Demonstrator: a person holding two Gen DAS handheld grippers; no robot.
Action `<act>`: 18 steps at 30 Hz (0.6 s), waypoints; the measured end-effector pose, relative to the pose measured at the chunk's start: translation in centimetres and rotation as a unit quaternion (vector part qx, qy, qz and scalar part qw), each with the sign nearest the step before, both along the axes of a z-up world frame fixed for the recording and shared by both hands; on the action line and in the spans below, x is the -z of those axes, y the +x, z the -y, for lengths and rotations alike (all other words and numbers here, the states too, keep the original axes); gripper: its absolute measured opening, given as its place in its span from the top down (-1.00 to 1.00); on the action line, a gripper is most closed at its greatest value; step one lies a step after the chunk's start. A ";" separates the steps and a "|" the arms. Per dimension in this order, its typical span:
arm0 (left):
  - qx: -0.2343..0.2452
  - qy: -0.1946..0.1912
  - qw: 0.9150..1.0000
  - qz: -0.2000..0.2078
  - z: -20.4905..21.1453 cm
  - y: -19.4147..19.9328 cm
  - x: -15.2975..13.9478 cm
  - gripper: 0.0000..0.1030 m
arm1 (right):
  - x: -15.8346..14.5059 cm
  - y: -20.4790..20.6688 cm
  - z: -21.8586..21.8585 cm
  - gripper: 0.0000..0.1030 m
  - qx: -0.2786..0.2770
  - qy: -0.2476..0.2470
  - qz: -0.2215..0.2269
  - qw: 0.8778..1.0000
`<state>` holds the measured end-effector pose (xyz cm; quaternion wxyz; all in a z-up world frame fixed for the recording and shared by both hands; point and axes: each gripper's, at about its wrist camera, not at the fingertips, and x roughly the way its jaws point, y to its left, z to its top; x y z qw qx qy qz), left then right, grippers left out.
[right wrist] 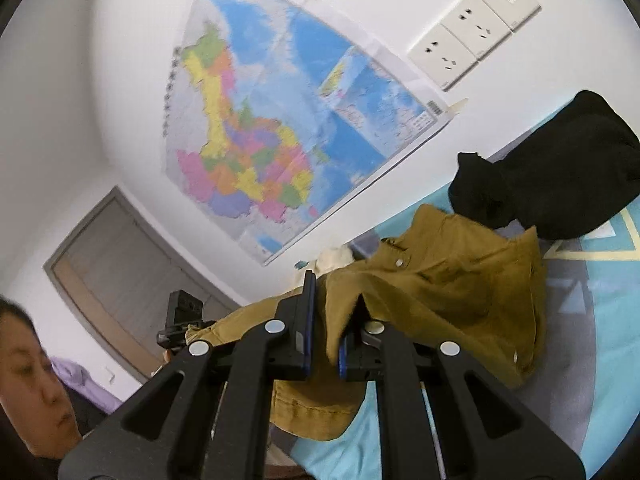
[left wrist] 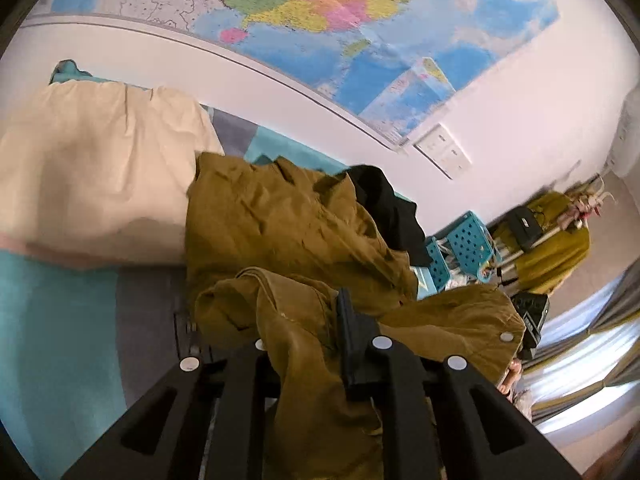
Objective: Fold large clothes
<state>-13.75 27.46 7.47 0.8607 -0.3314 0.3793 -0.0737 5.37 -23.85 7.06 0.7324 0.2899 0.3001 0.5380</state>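
A mustard-brown jacket (left wrist: 280,224) with snap buttons lies bunched on the teal and grey bed cover (left wrist: 60,320). My left gripper (left wrist: 308,320) is shut on a fold of the jacket, and cloth hangs down between its fingers. In the right wrist view my right gripper (right wrist: 334,300) is shut on another part of the same jacket (right wrist: 452,280), lifted a little above the bed cover (right wrist: 592,360). My left gripper shows in that view (right wrist: 180,320) at the left, beyond the cloth.
A cream garment (left wrist: 100,168) lies left of the jacket, a black garment (left wrist: 388,208) (right wrist: 560,172) behind it. A wall map (left wrist: 320,20) and sockets (right wrist: 472,28) are on the wall. Teal baskets (left wrist: 464,248) and a coat rack (left wrist: 552,240) stand at right. The person's face (right wrist: 32,380) is lower left.
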 end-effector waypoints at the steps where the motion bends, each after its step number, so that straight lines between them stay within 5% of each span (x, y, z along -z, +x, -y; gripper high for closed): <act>1: -0.005 -0.002 1.000 -0.006 -0.4 1.2 -0.2 0.73 | 0.0 0.8 -0.2 0.83 0.001 -0.001 -0.002 1.000; 18: -0.029 0.013 0.998 -0.060 -3.0 8.7 0.9 0.71 | 1.5 7.6 -3.1 0.83 0.028 -0.030 -0.050 0.998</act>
